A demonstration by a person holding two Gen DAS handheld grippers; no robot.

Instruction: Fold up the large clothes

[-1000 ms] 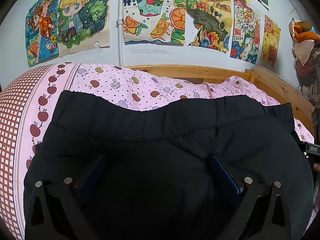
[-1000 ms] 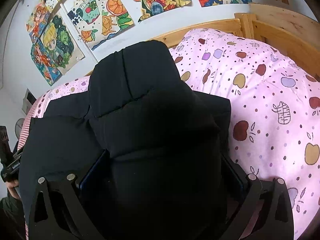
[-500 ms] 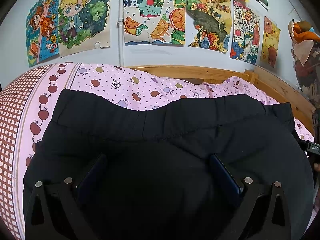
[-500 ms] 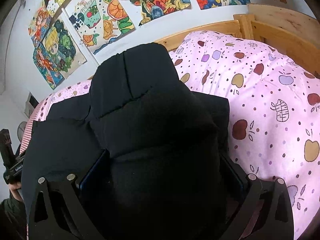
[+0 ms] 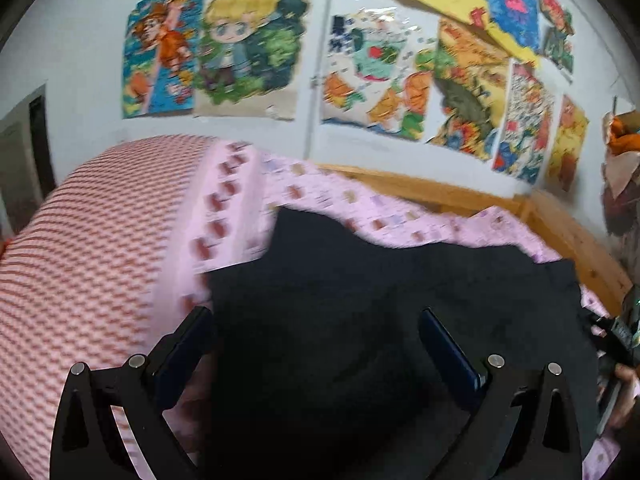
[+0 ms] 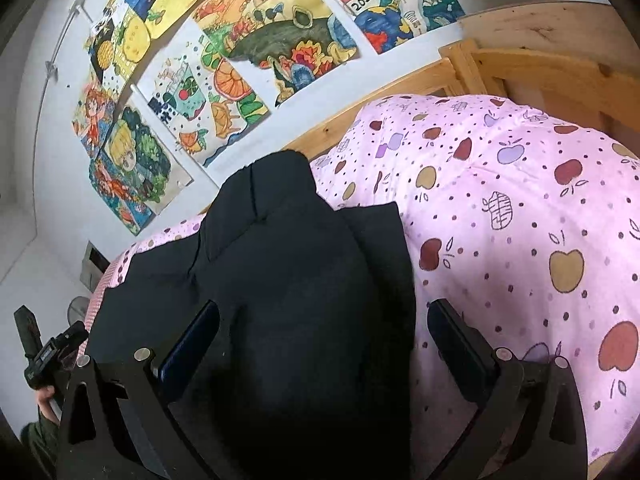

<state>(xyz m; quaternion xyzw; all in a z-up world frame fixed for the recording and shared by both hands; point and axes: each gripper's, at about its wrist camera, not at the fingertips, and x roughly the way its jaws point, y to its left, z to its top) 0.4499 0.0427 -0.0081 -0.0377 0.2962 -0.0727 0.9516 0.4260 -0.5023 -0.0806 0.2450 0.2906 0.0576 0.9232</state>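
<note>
A big black padded jacket point(image 5: 380, 280) lies spread on a pink apple-print bed cover point(image 5: 120, 240). My left gripper point(image 5: 316, 344) is open over the jacket's near left edge, its left finger above the cover and its right finger above the cloth. This view is blurred by motion. In the right wrist view the jacket point(image 6: 288, 264) shows a folded hump running away from me. My right gripper point(image 6: 324, 336) is open, straddling the jacket's right edge: one finger over black cloth, the other over the pink cover point(image 6: 520, 220).
A wooden bed frame point(image 6: 540, 68) runs along the far side and right end. Colourful drawings point(image 5: 248, 48) cover the wall behind. A hand holding the other gripper point(image 6: 44, 356) shows at the left edge. Piled things point(image 5: 624, 184) stand at the right.
The left view has swung left and back, with blur, so more of the checked cover shows. The right gripper has drawn back slightly. Both stay open.
</note>
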